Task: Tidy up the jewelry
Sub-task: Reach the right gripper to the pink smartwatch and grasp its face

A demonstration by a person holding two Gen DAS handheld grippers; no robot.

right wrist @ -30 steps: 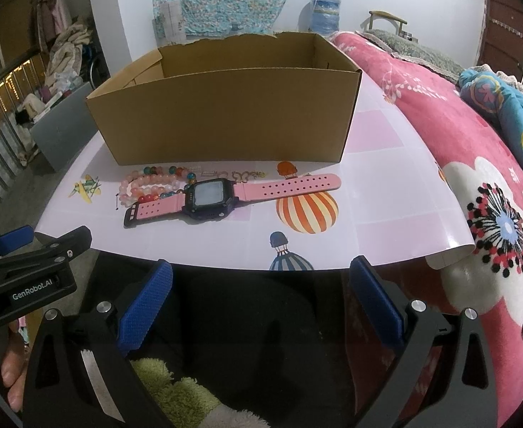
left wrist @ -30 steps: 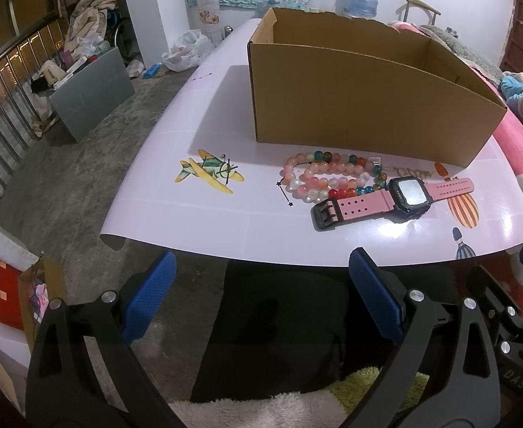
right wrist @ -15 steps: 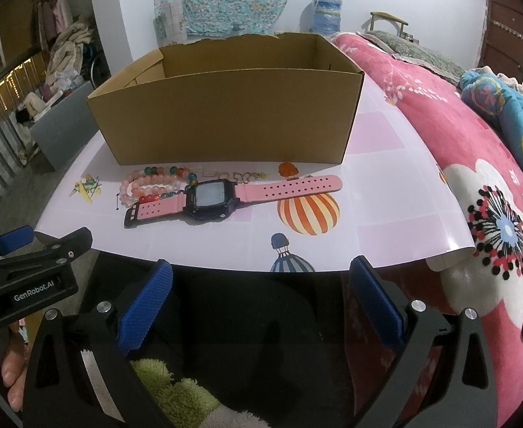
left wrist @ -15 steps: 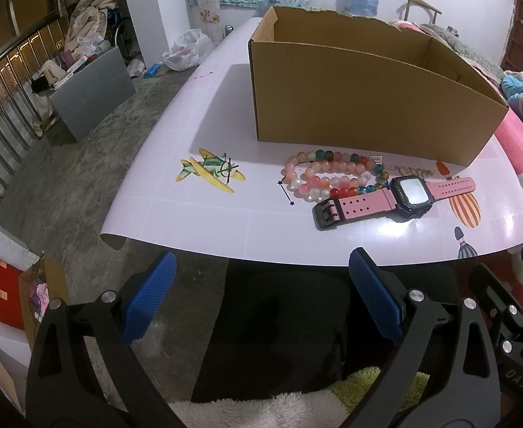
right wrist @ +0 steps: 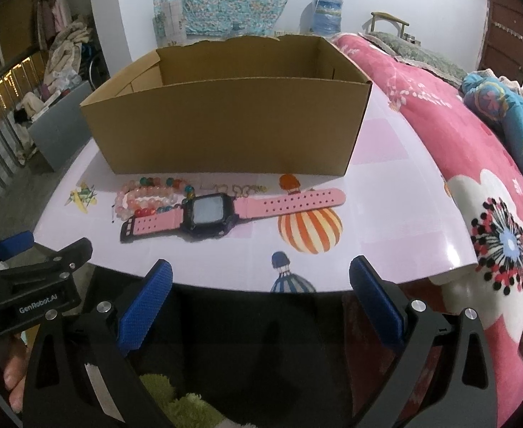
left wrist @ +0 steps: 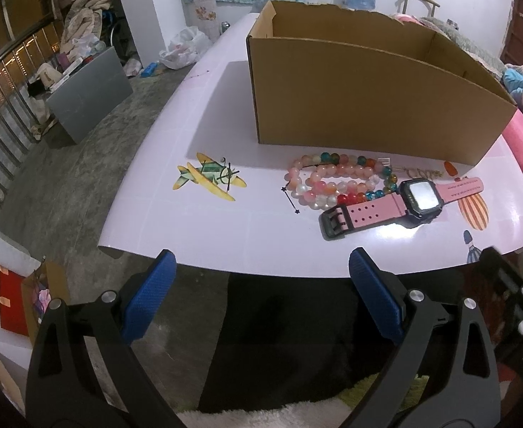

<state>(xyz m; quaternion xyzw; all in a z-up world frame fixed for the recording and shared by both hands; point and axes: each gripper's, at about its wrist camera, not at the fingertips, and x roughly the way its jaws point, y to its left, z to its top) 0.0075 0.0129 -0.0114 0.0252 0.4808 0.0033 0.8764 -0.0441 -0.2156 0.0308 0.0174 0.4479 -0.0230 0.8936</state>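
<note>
Cardboard box (left wrist: 368, 107), open-topped, sits on the white table (left wrist: 197, 228) toward the far side; I can't see the bottom from either wrist view. Just in front of its near wall lies the jewelry, all bunched close. Beaded bracelets (left wrist: 333, 183), pink, white, red and teal beads, lie in a loose coil on the table top. Pink watch (right wrist: 218, 212) with a dark case lies flat, strap stretched out, its buckle end touching the beads. Thin gold chain (right wrist: 236, 189) lies between watch and box, small and hard to read. Small dark star-ended pin (left wrist: 290, 198) lies just left of the beads. Table carries printed stickers: a plane (left wrist: 208, 176) to the left of the beads, a striped balloon (right wrist: 309, 228) under the long strap end. My left gripper (left wrist: 261, 278) hangs off the near table edge, blue pads spread wide, nothing between them. My right gripper (right wrist: 261, 278) likewise, fingers wide apart, empty, short of the table edge and roughly in line with the watch. Pink floral bedding (right wrist: 475, 164) runs along the right side of the table.
</note>
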